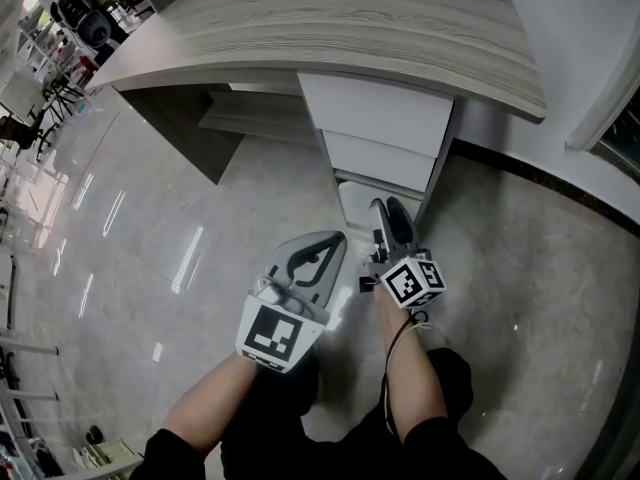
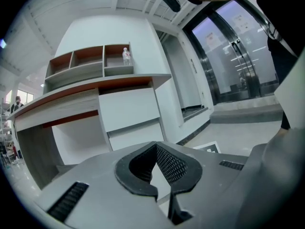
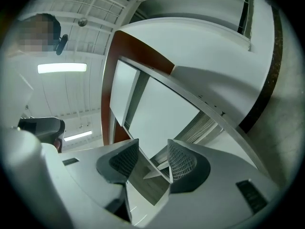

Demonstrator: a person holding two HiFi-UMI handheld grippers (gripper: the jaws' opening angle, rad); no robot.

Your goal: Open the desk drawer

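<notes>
A white drawer unit (image 1: 385,133) with stacked drawer fronts hangs under the wood-grain desk top (image 1: 330,18). My right gripper (image 1: 388,208) reaches toward the lowest front (image 1: 362,200) and is open. In the right gripper view the right gripper (image 3: 153,144) has its jaws apart close to the white drawer fronts (image 3: 162,111). A thin white edge shows in the gap, and neither pad presses on it. My left gripper (image 1: 334,240) hangs beside it on the left, shut and empty. The left gripper view shows the left gripper (image 2: 155,146) with its tips together, short of the drawers (image 2: 128,109).
An open shelf unit with a small bottle (image 2: 127,56) stands on the desk. Glass doors (image 2: 238,61) lie to the right of it. A white wall (image 1: 580,48) runs beside the drawer unit. Chairs and equipment (image 1: 80,18) crowd the far left. The floor (image 1: 150,218) is glossy.
</notes>
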